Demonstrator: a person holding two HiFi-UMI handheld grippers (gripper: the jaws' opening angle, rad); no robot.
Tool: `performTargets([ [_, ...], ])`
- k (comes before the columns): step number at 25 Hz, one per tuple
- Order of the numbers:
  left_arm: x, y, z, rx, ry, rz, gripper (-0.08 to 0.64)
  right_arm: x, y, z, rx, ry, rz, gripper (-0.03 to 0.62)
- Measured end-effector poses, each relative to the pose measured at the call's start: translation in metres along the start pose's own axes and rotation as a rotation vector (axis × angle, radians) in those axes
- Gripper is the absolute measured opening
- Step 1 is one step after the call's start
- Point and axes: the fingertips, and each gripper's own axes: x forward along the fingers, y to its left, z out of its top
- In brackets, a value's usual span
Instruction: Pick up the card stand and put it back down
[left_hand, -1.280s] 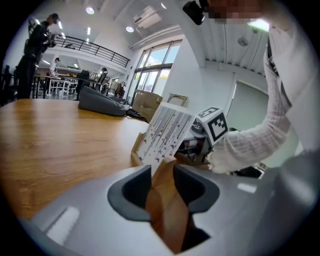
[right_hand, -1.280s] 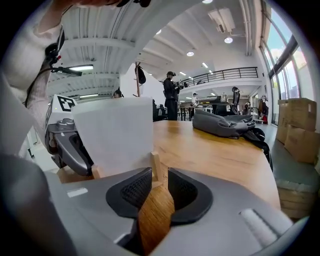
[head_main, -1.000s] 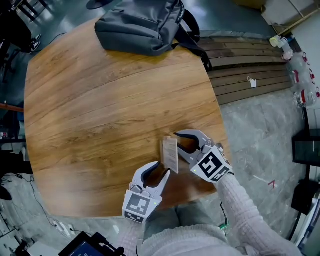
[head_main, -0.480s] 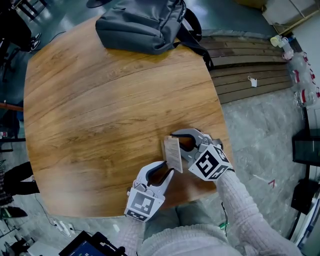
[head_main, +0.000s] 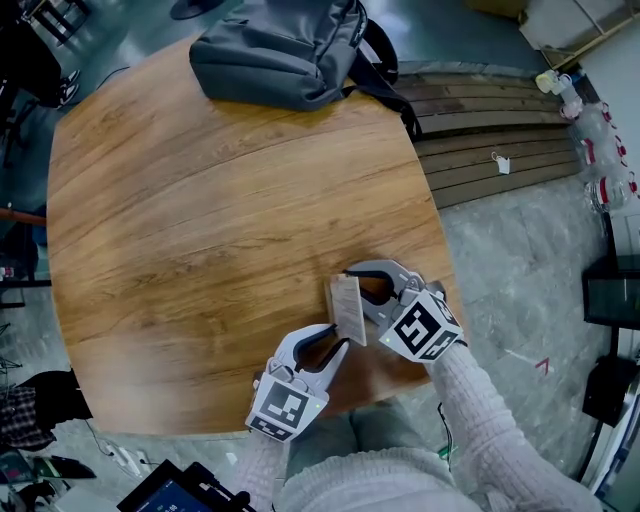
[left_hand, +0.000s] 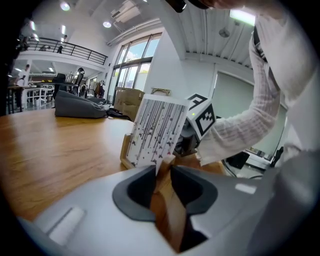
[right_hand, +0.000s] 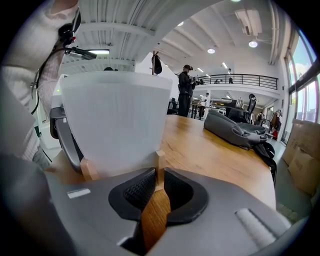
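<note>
- I see the card stand (head_main: 346, 308) upright near the table's (head_main: 200, 220) near right edge; the card's speckled print is unreadable.
- Right gripper (head_main: 358, 285) pinches its far end.
- Left gripper (head_main: 338, 344) jaws are closing around its near end.

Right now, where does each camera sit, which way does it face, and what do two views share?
Head view: on the person's head, looking steeply down at the brown wooden table; left gripper, right gripper and pale sleeves show.
Left gripper view: on the left gripper, facing the wooden card stand, printed side; its closing jaws flank one end.
Right gripper view: on the right gripper, facing the stand's blank back; its jaws clamp one post.
Shared: both gripper views see the stand, from opposite sides.
</note>
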Motion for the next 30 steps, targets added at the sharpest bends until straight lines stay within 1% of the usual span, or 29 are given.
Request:
performTargets([
  [4,-0.005,-0.001,0.009,-0.01,-0.008,-0.005,0.098,-0.006,-0.002,0.008,0.003,-0.003,-0.016,0.054],
  [9,-0.018,-0.004,0.032,-0.013,-0.035,-0.012,0.1,-0.02,-0.007,0.031,-0.003,-0.01,-0.036,0.055],
  [15,-0.043,-0.013,0.076,0.045,-0.071,-0.016,0.1,-0.051,-0.016,0.075,-0.035,-0.039,-0.069,0.054],
  [20,-0.064,-0.021,0.108,0.078,-0.112,-0.008,0.1,-0.075,-0.019,0.113,-0.098,-0.064,-0.084,0.054],
  [25,-0.076,-0.031,0.125,0.09,-0.147,-0.011,0.1,-0.09,-0.017,0.138,-0.151,-0.069,-0.094,0.055],
  [28,-0.082,-0.032,0.132,0.085,-0.175,-0.015,0.1,-0.096,-0.018,0.145,-0.133,-0.08,-0.102,0.054],
  [30,-0.086,-0.03,0.137,0.096,-0.185,-0.014,0.1,-0.098,-0.02,0.149,-0.133,-0.084,-0.106,0.054],
])
